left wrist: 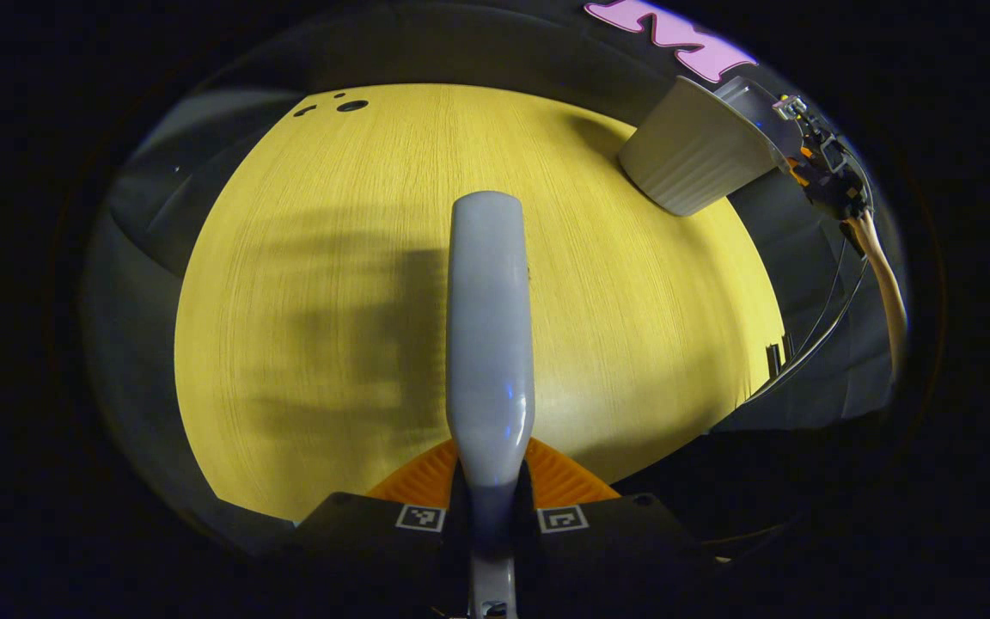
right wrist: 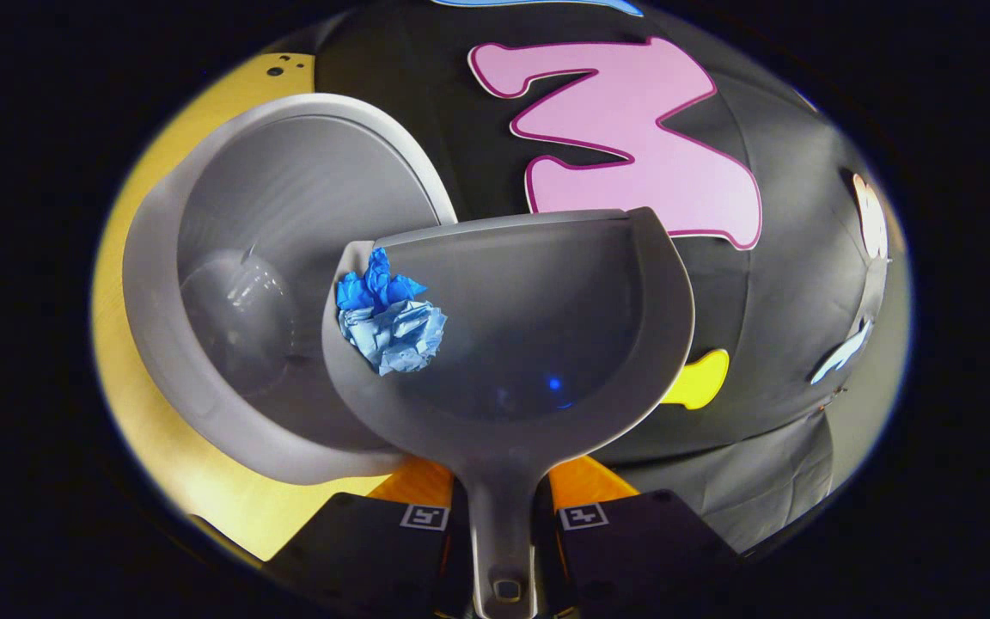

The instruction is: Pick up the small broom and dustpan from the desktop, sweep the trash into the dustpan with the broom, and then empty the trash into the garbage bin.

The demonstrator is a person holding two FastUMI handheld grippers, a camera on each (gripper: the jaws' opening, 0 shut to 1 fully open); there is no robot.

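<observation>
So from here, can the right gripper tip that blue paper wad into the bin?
Probably yes. The right gripper holds the dustpan by its handle, next to the open garbage bin, with the blue paper wad at the pan's bin-side edge and nothing between them.

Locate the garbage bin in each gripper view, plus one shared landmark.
Left gripper view: garbage bin at upper right, at the desktop's far edge.
Right gripper view: bin at left, open mouth facing the camera, behind the dustpan.
Shared landmark: the yellow wooden desktop.
</observation>
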